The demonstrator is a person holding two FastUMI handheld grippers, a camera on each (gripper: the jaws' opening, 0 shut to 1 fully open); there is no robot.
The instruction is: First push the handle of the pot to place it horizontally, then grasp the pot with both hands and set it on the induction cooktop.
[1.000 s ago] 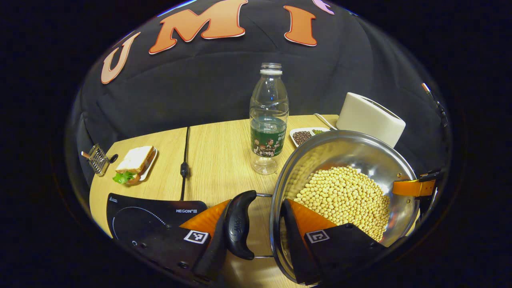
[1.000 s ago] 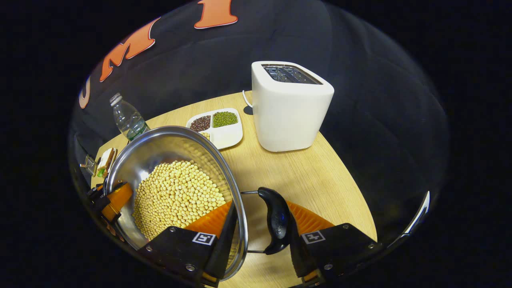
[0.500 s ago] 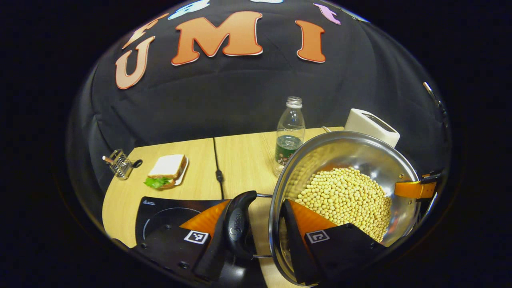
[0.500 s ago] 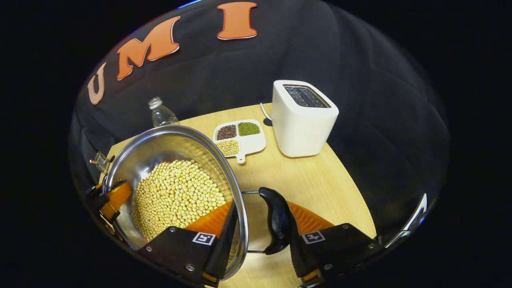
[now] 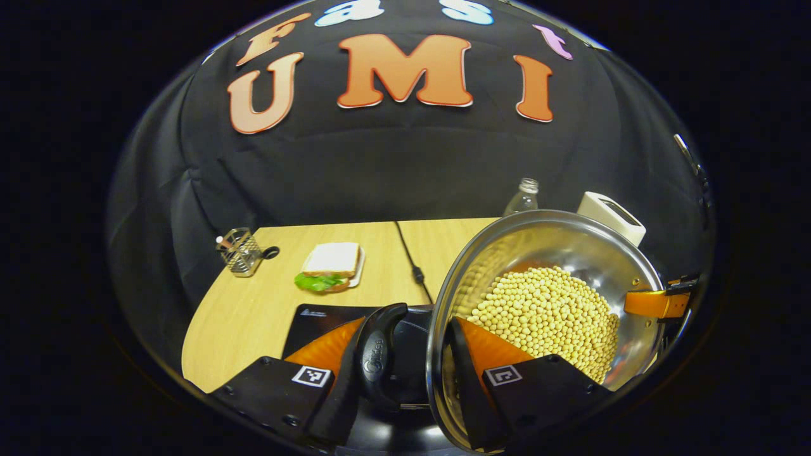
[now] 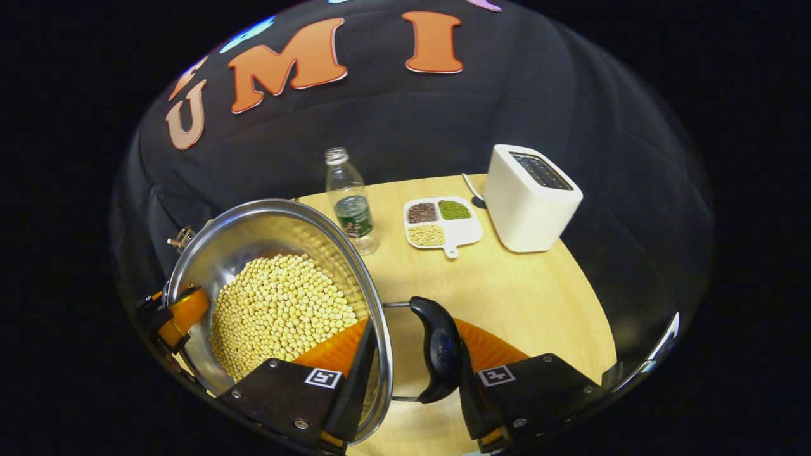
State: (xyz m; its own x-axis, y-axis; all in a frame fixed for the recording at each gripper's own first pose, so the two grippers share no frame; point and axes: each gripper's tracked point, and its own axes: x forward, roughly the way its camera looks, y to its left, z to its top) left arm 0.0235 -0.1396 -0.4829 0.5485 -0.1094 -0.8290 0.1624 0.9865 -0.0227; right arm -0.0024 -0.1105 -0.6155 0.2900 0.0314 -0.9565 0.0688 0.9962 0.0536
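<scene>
pot handle point(image 5: 375, 361): embossed logo, too blurred to read | induction cooktop point(image 5: 310, 318): small white mark at corner, illegible | bottle point(image 6: 352, 202): green label, print too small to read | gripper fingers point(image 5: 312, 375): square black-white fiducial tags, no text

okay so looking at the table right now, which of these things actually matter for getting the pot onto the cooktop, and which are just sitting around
In the job: pot of soybeans, its black side handles, induction cooktop, left gripper, right gripper.

Lying about: sandwich, water bottle, toaster, divided bean dish, wire holder, power cord.
</scene>
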